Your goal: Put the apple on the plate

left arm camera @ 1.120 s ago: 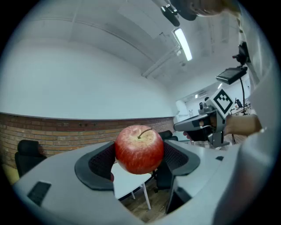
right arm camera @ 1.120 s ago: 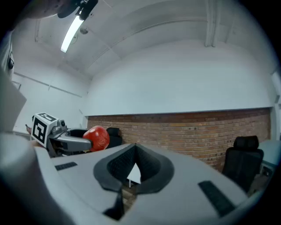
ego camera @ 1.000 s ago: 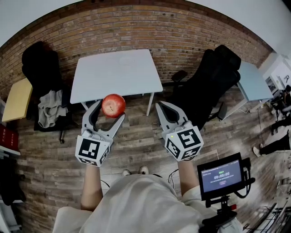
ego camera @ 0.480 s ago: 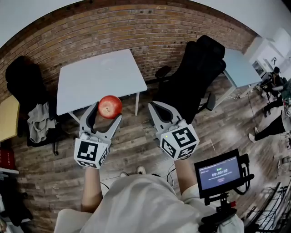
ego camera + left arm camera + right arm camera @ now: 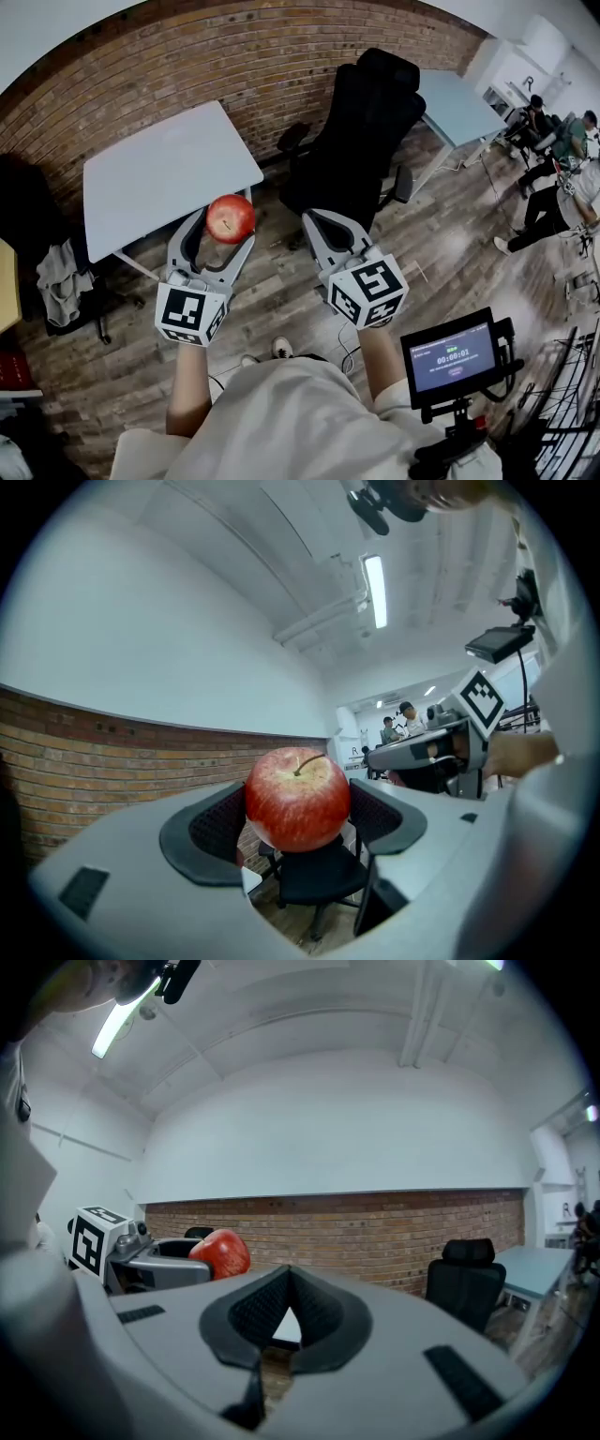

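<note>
- My left hand-held gripper [image 5: 222, 234] is clamped on the apple [image 5: 231, 217]. In the left gripper view both dark pads [image 5: 217, 825] press its flanks, and the stem shows at the top.
- My right hand-held gripper [image 5: 323, 223] has its jaws pressed together on nothing. It hangs farther from the counter [image 5: 159, 178] than the left one does.
- The apple is in the air, over the wooden floor [image 5: 281, 291], just off the counter's near right corner. The white counter lies ahead of it and to the left.
- I see no plate in any view. The counter's top looks bare, though it is washed out, so I cannot rule out a pale plate there.
- If the plate is on that counter, I judge the next move to be a swing forward and left. The left arm is both the loaded one and the nearer one.
- A second ago the counter stood straight beyond the apple. Now it has slid off to the left, and the black chair [image 5: 361, 122] to the right of the counter fills the space ahead of both grippers. The hold on the apple and the shut right jaws look unchanged.
</note>
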{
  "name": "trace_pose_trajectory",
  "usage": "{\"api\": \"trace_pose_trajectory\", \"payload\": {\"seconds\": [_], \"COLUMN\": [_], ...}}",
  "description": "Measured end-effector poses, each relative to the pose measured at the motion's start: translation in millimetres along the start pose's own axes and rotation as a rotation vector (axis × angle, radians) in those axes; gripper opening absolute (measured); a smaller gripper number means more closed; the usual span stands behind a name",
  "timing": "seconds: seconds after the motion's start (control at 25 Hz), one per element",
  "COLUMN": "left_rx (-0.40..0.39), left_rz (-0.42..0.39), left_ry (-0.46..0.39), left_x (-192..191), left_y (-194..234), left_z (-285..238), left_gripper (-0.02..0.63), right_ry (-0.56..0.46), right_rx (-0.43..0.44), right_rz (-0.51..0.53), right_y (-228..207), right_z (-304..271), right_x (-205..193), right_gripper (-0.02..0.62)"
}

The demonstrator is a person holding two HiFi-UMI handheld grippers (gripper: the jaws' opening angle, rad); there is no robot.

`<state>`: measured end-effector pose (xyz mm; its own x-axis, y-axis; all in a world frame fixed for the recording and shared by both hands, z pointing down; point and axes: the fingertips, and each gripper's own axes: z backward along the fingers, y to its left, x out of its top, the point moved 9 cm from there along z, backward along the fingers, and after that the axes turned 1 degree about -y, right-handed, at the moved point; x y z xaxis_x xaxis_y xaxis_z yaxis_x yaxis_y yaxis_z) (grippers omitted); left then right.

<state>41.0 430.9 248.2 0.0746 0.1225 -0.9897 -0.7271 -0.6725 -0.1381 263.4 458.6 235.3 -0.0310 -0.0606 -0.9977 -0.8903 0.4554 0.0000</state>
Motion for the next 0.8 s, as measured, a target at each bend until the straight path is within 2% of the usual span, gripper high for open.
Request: {"api": "trace_pose_trajectory", "payload": {"seconds": [0.32, 0.6, 0.8], "left_rx": [-0.005, 0.046, 0.085], "left_rz": [-0.003, -0.003, 0.002], "left_ry": [0.000, 0.017, 0.033], "left_x": [-5.2, -15.0, -18.7], "left_y": [-12.4, -6.8, -6.5], "left_z": [-36.2, -65.6, -56.0], "left_gripper": [0.354, 0.354, 0.354], "right_ry": [0.010, 0.028, 0.038], "right_rx": [0.007, 0.061, 0.099], "right_rz": [-0.003, -0.019, -0.023], "right_y": [-34.9, -66.8, -63.1], "right_z": [-1.3, -26.2, -35.1], "right_x": [-5.4, -14.9, -18.8], "right_gripper": [0.003, 0.003, 0.003]}}
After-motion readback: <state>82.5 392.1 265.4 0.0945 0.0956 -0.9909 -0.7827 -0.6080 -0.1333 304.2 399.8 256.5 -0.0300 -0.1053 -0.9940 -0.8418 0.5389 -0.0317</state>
